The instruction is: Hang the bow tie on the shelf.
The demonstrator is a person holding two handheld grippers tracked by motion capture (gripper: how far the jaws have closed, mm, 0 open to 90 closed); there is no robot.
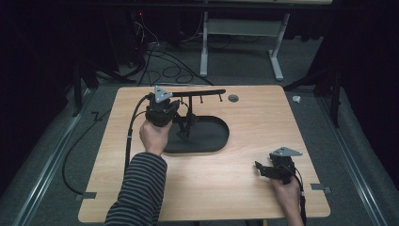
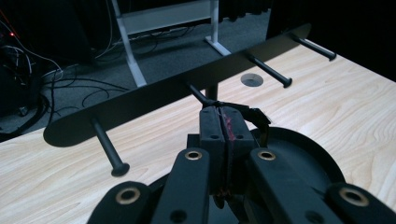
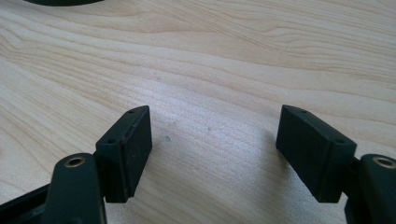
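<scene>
A black stand rises from an oval black base at the table's middle-left. Its long flat bar carries several pegs. My left gripper is just below the bar, in front of the stand's post, with its tips close under the middle peg. Its jaws are shut on a thin dark item with a reddish part pinched between the pads; what it is I cannot tell. My right gripper is open, low over bare wood near the front right corner.
A round grommet hole lies right of the bar's end. Behind the table's far edge are white desk legs and loose floor cables. Bare wood spans the table's right half.
</scene>
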